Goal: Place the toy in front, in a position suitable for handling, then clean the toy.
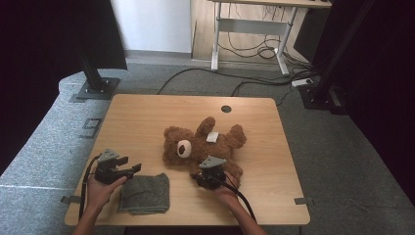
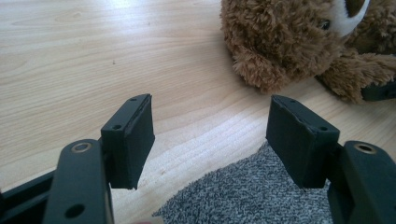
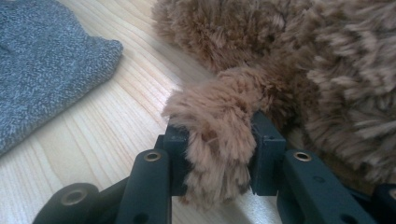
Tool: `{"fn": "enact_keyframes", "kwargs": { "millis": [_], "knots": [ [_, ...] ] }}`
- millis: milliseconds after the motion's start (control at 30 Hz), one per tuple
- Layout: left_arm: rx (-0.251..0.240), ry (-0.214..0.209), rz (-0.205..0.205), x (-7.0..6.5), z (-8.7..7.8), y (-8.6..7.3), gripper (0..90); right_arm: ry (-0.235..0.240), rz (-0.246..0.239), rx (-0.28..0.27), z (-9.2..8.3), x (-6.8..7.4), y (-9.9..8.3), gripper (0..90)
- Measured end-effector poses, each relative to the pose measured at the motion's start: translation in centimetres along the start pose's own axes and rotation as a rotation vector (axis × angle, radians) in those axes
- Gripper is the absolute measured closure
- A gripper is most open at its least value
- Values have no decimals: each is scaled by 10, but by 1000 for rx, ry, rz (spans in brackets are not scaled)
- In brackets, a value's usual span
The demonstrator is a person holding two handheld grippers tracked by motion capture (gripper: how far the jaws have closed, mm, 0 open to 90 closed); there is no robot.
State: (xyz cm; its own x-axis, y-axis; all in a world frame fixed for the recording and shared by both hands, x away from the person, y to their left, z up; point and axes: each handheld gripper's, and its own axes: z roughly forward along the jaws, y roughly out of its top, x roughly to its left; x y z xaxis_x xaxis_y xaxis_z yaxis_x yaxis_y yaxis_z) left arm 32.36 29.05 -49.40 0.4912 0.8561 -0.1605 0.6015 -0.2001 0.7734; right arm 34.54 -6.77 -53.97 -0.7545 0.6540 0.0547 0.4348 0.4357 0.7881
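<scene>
A brown teddy bear (image 1: 195,144) lies on its back in the middle of the wooden table (image 1: 147,117). My right gripper (image 1: 199,177) sits at the bear's near side, shut on one furry limb (image 3: 217,126) that bulges out between its jaws (image 3: 217,149). A folded grey cloth (image 1: 145,193) lies near the front edge, left of the bear. My left gripper (image 1: 133,170) hovers at the cloth's far left corner, open, with nothing between its jaws (image 2: 210,140). Below them are the cloth (image 2: 252,191) and bare wood, and the bear's head (image 2: 280,42) lies beyond.
A white tag (image 1: 212,137) lies on the bear's belly. A round cable hole (image 1: 226,108) sits near the table's far edge. On the floor beyond are a black stand base (image 1: 98,88), a desk frame (image 1: 249,29) and loose cables (image 1: 254,81).
</scene>
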Motion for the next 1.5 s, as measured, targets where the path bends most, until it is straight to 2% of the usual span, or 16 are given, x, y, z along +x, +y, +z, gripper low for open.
{"fn": "enact_keyframes", "kwargs": {
  "millis": [433, 733, 967, 1033, 1233, 1433, 1500],
  "knots": [
    [7, -11, 4, 0, -4, -3, 318, 10, -5, -7, 1, 2, -1, 634],
    [28, -58, 50, -5, -9, -8, 314, 12, -1, -9, 1, 1, -2, 622],
    [28, -72, 53, -6, -10, -9, 312, 14, 1, -10, 2, 0, -3, 612],
    [33, -88, 60, -7, -10, -9, 308, 14, 1, -10, 2, 0, -4, 610],
    [68, -134, 98, -16, -6, -12, 296, 13, 0, -11, 1, 0, -4, 608],
    [153, -155, 142, -30, 10, -15, 221, 13, 1, -11, 1, 0, -4, 605],
    [162, -162, 140, -32, 13, -17, 217, 13, 3, -10, 1, 0, -4, 605]
  ]
}}
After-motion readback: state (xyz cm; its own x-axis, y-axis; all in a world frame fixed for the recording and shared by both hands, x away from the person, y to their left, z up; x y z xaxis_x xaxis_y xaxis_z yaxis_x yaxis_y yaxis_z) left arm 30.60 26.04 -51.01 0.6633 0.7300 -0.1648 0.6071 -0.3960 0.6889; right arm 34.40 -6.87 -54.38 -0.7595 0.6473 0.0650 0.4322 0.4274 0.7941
